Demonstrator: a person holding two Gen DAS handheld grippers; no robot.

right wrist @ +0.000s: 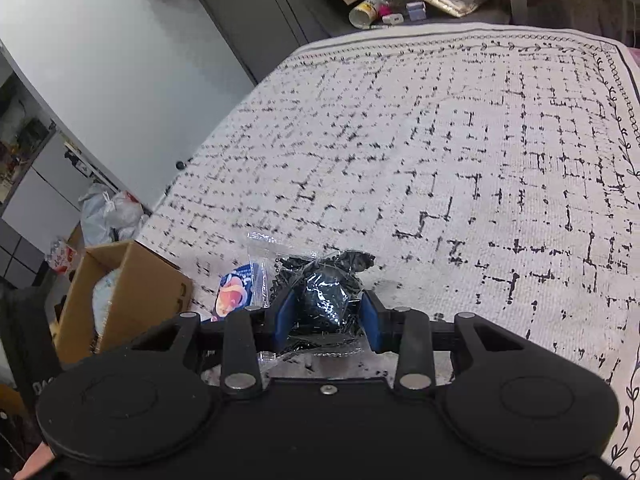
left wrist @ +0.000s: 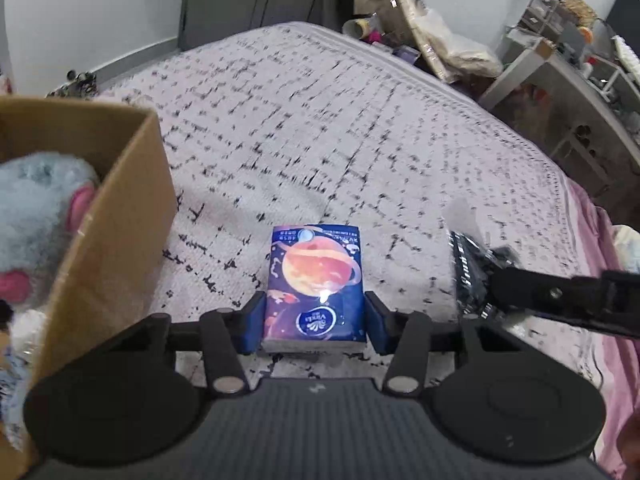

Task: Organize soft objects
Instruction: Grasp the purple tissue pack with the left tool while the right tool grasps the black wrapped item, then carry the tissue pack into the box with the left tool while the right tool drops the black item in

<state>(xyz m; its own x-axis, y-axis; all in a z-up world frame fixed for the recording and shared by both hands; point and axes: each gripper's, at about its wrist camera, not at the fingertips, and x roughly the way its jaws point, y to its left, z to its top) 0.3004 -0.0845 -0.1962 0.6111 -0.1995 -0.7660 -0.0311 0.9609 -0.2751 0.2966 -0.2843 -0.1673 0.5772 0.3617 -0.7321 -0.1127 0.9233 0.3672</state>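
A blue tissue pack (left wrist: 316, 272) printed with an orange planet lies on the patterned bed cover (left wrist: 320, 120). My left gripper (left wrist: 315, 322) is shut on its near end, a blue pad against each side. My right gripper (right wrist: 327, 314) is shut on a clear plastic bag of black material (right wrist: 324, 292), which bulges between the pads. That bag (left wrist: 468, 268) also shows to the right of the pack in the left wrist view. An open cardboard box (left wrist: 120, 208) stands at the left with a pale blue plush toy (left wrist: 36, 200) inside. The right wrist view shows the box (right wrist: 140, 280) and the pack (right wrist: 232, 296) at lower left.
The bed cover (right wrist: 440, 140) stretches far ahead and to the right. Bags and bottles (left wrist: 420, 32) crowd the floor beyond the bed's far end. Shelves (left wrist: 580, 72) stand at the right, and a pink sheet (left wrist: 608, 320) edges the bed. A white plastic bag (right wrist: 108, 212) lies behind the box.
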